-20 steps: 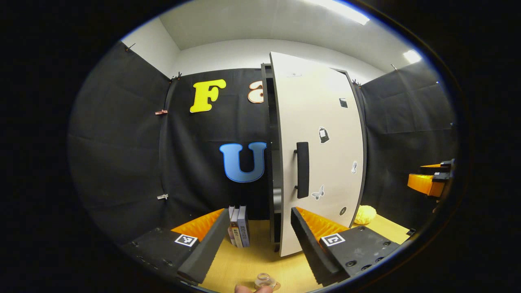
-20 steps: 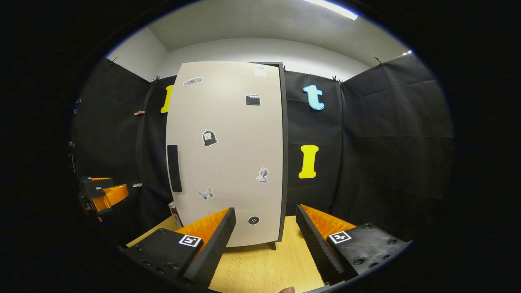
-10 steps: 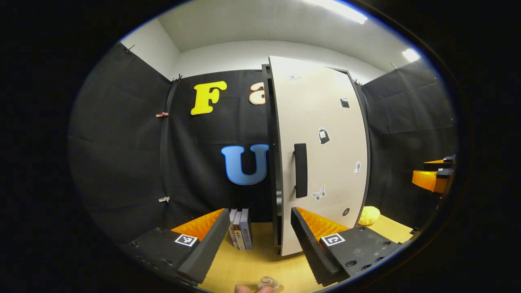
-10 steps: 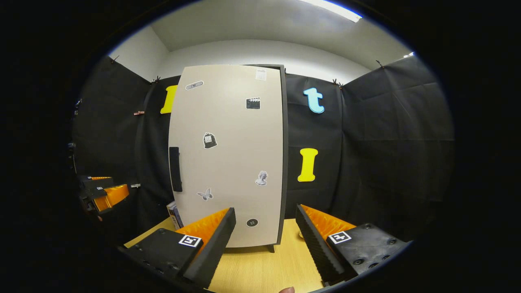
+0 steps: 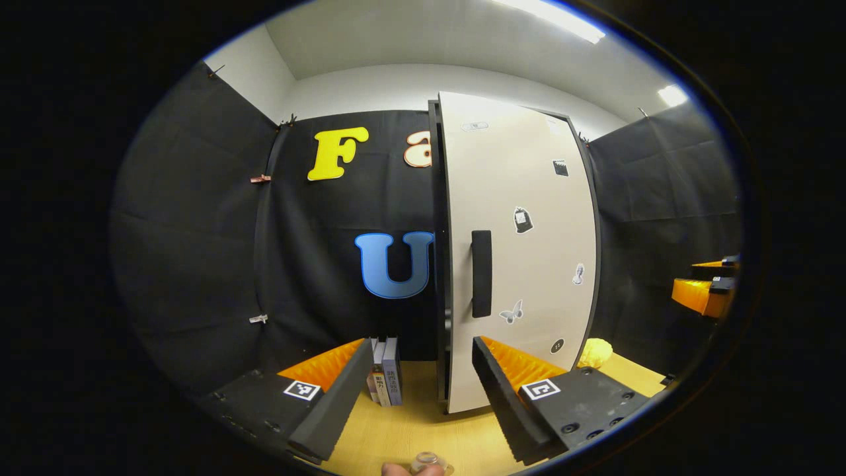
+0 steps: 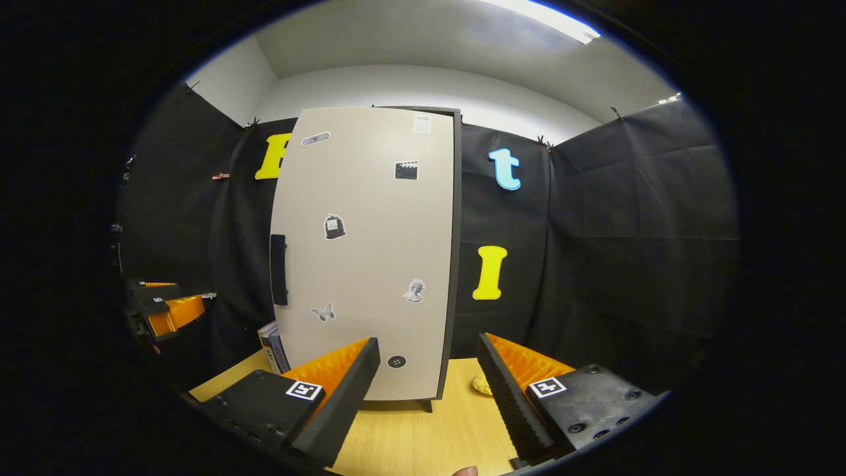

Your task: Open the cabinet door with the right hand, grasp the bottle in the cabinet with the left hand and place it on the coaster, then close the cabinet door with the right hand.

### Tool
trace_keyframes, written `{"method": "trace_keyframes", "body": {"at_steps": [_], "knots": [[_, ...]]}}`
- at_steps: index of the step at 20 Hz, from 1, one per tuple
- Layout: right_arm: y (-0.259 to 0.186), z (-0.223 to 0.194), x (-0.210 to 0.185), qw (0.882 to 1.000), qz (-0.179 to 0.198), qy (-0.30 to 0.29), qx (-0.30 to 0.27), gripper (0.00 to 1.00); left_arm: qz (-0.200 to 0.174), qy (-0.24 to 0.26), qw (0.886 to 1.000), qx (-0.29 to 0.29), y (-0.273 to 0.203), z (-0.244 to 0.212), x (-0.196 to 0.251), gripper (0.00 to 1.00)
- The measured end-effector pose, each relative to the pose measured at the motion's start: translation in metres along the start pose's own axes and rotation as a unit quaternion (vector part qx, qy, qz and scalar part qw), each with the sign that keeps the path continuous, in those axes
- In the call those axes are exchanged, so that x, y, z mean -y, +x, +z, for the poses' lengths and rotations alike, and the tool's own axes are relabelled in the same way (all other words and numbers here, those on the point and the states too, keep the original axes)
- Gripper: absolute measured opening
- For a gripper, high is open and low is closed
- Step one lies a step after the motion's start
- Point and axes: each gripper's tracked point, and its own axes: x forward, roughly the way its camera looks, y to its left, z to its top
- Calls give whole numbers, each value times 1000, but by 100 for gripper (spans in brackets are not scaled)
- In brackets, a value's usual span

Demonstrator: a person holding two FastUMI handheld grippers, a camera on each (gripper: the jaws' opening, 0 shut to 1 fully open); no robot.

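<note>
Wooden table, white ceiling

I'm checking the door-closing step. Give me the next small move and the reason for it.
Probably bring the right gripper forward and press the cabinet door flush near its handle. In the left gripper view a thin dark gap shows along the door's handle edge, the right gripper is open and off the door, and the bottle is already out on the table.
</note>
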Motion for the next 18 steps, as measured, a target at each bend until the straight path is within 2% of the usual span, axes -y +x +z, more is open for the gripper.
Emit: {"method": "trace_keyframes", "body": {"at_steps": [5,11,18], "knots": [[9,3,4,1000,13,11,2,98,24,-3,1000,-4,5,-3,0,95],[0,5,0,1000,-16,-4,4,97,-4,-7,1000,-6,6,-12,-4,95],[-14,13,-4,1000,-26,-3,11,97,-11,-8,1000,-6,-6,-15,-20,95]]}}
